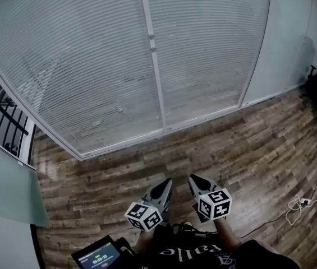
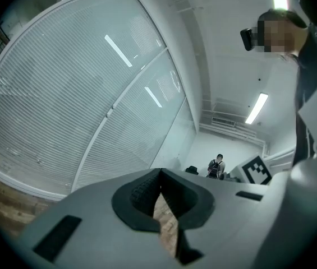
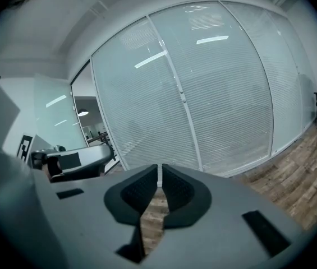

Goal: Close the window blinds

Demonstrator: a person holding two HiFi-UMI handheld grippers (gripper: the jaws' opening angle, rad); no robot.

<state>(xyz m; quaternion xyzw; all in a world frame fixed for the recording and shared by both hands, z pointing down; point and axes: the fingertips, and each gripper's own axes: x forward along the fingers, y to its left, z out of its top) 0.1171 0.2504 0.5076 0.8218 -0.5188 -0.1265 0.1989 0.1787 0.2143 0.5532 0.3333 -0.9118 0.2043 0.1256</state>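
Facing a glazed wall with window blinds (image 1: 91,66) lowered across both panes down to the wooden floor (image 1: 248,150), slats reading as fine level lines with dim shapes behind. Judged to fit either slats yet to be tilted shut or slats already tilted with the job done; not settled from these views. Noted a small fitting (image 1: 152,38) on the upright between the panes, possibly the control; reaching it judged to need a step in and a lift of one hand. Found left hand-held gripper (image 1: 165,184) and right hand-held gripper (image 1: 195,180) low before the body, well apart from the glass, each with jaws pressed together on nothing. Read partial pale lettering, roughly "ralle", on dark clothing (image 1: 175,252). Seen digits on a small screen (image 1: 99,258), too small to read. Found no brand on the blinds.
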